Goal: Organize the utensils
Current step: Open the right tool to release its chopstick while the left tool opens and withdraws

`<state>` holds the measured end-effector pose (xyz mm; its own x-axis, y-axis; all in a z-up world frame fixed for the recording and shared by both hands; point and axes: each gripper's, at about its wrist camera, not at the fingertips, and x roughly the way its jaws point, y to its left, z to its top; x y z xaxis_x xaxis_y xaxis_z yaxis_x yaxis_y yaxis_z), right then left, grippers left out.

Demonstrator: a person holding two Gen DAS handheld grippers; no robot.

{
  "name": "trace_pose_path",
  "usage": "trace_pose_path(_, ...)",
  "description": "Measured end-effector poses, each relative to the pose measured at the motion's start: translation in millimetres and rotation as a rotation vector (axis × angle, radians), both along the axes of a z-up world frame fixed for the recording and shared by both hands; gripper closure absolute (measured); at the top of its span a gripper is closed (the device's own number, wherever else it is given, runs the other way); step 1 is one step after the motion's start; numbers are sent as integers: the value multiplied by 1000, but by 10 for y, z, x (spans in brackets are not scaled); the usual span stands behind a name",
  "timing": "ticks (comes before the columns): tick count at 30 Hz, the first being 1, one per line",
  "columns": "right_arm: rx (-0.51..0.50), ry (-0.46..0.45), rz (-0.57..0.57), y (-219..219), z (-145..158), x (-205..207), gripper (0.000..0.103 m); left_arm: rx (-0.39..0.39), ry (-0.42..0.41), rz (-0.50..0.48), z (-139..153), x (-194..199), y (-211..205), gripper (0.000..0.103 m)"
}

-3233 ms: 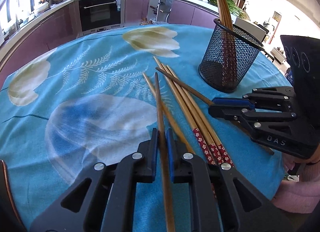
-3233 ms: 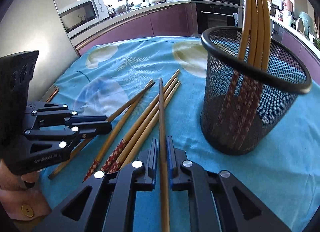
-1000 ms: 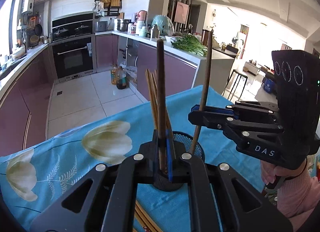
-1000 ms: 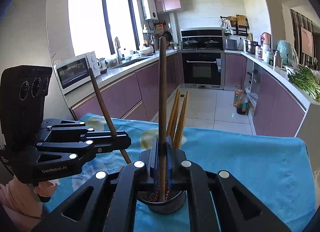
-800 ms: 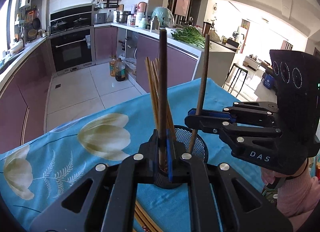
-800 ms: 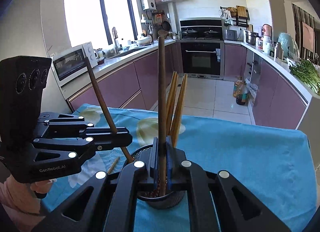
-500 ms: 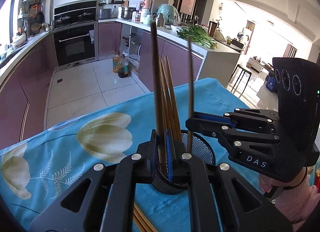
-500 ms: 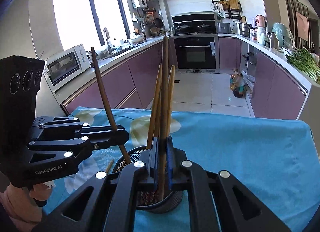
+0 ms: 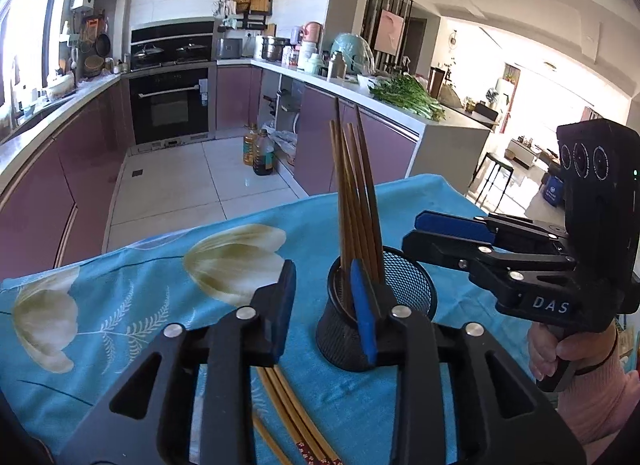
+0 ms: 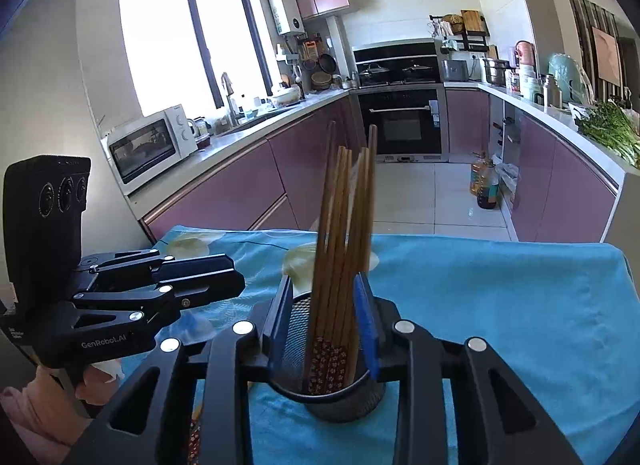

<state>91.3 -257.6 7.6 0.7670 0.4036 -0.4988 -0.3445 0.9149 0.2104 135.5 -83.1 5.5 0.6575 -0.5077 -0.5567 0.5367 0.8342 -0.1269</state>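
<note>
at lower centre we see slim wooden chopsticks [image 9: 352,201] upright in a round black mesh holder [image 9: 404,277]. both jaws opening, empty: left hand-held gripper [image 9: 324,305], right hand-held gripper [image 10: 324,325], lettered "das".

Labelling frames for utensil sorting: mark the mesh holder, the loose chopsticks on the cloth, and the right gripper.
mesh holder [image 9: 404,277]: left wrist view, inner mesh wall below the rim.
loose chopsticks [image 9: 288,405]: left wrist view, bare wooden shafts.
right gripper [image 9: 436,233]: left wrist view, between its fingertips; jaws opening, empty.
</note>
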Motion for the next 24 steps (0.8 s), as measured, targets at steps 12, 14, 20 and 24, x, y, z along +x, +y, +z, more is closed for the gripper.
trace_pose_path(12,-40,62,194,458,-381,-384,55,58,-41,146,-345,-481,565,46)
trace_pose_path(14,-45,109,201,528,-531,-374,55,83,-2,158,-513,-476,610,46)
trace_pose_path(20,-96,207,207,728,-897,-383,55,130,90,170,-864,-495,672,46)
trace_pose_path(24,-121,226,211,846,-991,-412,55,161,133,171,-1002,-480,647,47)
